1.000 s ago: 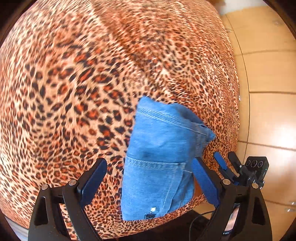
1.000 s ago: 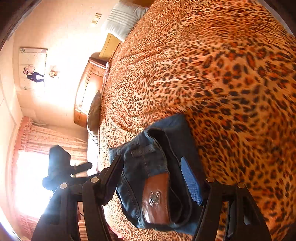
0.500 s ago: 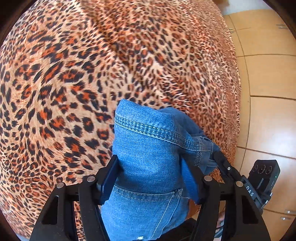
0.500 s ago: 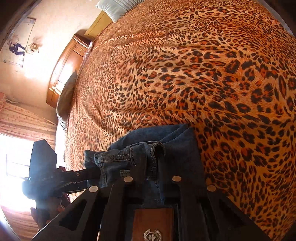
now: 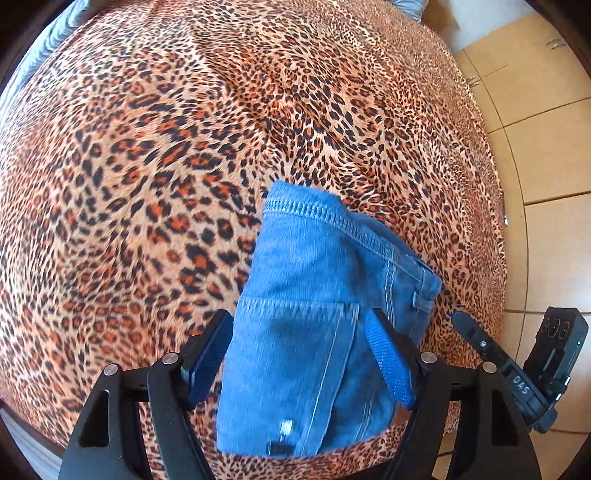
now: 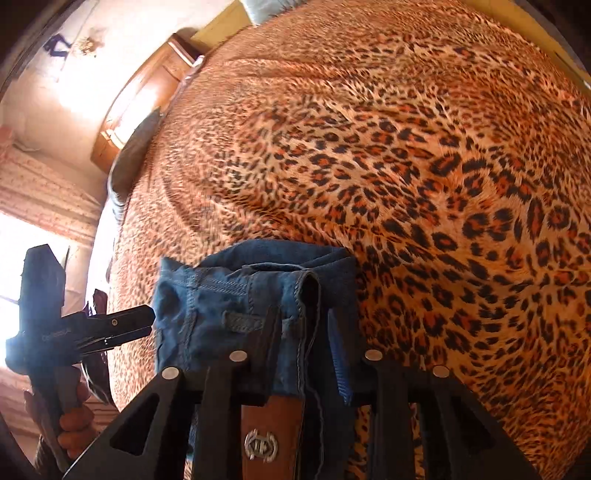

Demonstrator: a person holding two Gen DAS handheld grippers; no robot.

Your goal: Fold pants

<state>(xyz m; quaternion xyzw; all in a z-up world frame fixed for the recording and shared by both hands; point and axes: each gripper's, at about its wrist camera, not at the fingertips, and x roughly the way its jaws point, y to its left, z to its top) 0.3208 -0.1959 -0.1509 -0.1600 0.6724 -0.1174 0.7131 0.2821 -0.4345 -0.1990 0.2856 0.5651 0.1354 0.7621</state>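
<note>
Folded blue jeans [image 5: 306, 302] lie near the front corner of a leopard-print bedspread [image 5: 147, 166]. My left gripper [image 5: 299, 321] points steeply down over the back pocket. Its jaws are opening, with the denim bundle between the blue pads [image 5: 388, 362], which stand beside the cloth without squeezing it. In the right wrist view the jeans [image 6: 221, 295] show their waistband and a brown leather patch [image 6: 271, 435]. My right gripper [image 6: 304, 317] straddles the waistband fold and its jaws are opening too. The left gripper body [image 6: 74, 332] shows at the left, in a hand [image 6: 70, 417].
Tan floor tiles [image 5: 546, 155] run along the bed's right edge. A wooden cabinet [image 6: 147, 92], a pillow [image 6: 266, 7] and a bright curtained window [image 6: 37, 206] lie beyond the far side of the bed. The right gripper's body [image 5: 517, 369] sits just right of the jeans.
Both grippers closed in on the jeans half a second ago and have since widened. The left has drawn back from the bundle. The right has rolled and lifted slightly.
</note>
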